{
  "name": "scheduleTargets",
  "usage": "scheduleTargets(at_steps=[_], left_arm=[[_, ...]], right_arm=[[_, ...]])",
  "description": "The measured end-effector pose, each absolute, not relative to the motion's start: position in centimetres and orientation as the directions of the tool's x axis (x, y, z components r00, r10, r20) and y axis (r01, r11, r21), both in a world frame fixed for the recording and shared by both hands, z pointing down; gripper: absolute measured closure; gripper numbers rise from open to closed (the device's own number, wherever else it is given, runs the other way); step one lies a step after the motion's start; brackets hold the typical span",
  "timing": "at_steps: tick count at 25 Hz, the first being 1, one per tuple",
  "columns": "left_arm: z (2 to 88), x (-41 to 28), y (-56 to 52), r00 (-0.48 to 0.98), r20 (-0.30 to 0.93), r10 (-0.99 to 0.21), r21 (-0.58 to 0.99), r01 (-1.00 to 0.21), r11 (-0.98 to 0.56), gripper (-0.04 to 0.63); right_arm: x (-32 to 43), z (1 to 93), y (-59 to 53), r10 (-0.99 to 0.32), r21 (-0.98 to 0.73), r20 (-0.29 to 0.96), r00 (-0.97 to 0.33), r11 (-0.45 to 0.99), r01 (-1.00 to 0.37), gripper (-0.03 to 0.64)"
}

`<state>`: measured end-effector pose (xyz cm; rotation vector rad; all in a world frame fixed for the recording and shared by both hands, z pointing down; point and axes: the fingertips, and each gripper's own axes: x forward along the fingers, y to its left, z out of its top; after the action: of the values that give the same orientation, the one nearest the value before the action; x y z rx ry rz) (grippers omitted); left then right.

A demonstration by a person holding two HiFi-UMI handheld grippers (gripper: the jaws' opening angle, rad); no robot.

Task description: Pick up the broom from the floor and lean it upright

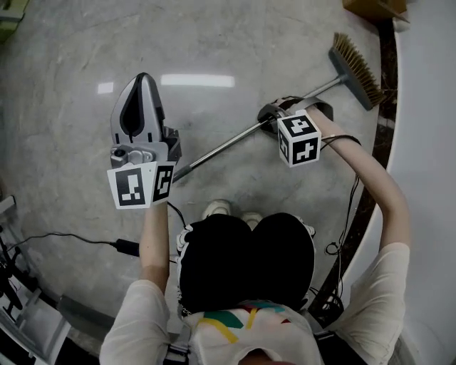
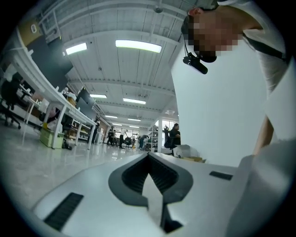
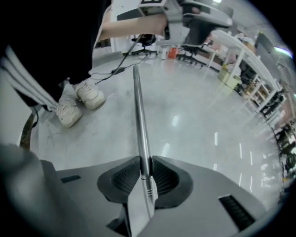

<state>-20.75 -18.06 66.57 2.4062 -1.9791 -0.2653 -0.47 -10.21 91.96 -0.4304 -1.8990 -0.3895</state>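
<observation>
The broom lies on the grey floor with its brown bristle head (image 1: 356, 70) at the far right and its metal handle (image 1: 221, 150) running down-left toward my feet. My right gripper (image 1: 274, 117) points steeply down at the handle's upper part. In the right gripper view its jaws (image 3: 142, 159) are shut on the silver handle (image 3: 138, 106), which runs straight away from them across the floor. My left gripper (image 1: 141, 77) hovers left of the handle, well above the floor. It (image 2: 149, 155) is shut with nothing in it.
My white shoes (image 3: 76, 104) stand beside the handle's near end. A black cable (image 1: 71, 237) trails over the floor at the left. A dark strip (image 1: 385, 107) borders a white wall (image 1: 427, 107) on the right, with a cardboard box (image 1: 374, 7) behind the broom head.
</observation>
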Motion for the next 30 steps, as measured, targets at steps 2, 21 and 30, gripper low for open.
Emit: scheduleTargets(at_steps=[2, 21, 30], left_arm=[[61.3, -23.5, -18.7, 0.134, -0.186, -0.973, 0.077, -0.986, -0.151, 0.551], [37.6, -11.7, -24.8, 0.374, -0.427, -0.823, 0.067, -0.895, -0.441, 0.551], [40.0, 0.5, -25.9, 0.589, -0.364, -0.722, 0.048, -0.762, -0.646, 0.551]], right_arm=[[-2.3, 88.0, -14.0, 0.045, 0.118, 0.911, -0.41, 0.923, 0.366, 0.529], [19.4, 53.4, -31.9, -0.924, -0.105, 0.326, -0.198, 0.173, -0.979, 0.535], [35.4, 53.1, -19.7, -0.846, -0.316, 0.127, 0.518, -0.53, -0.787, 0.535]])
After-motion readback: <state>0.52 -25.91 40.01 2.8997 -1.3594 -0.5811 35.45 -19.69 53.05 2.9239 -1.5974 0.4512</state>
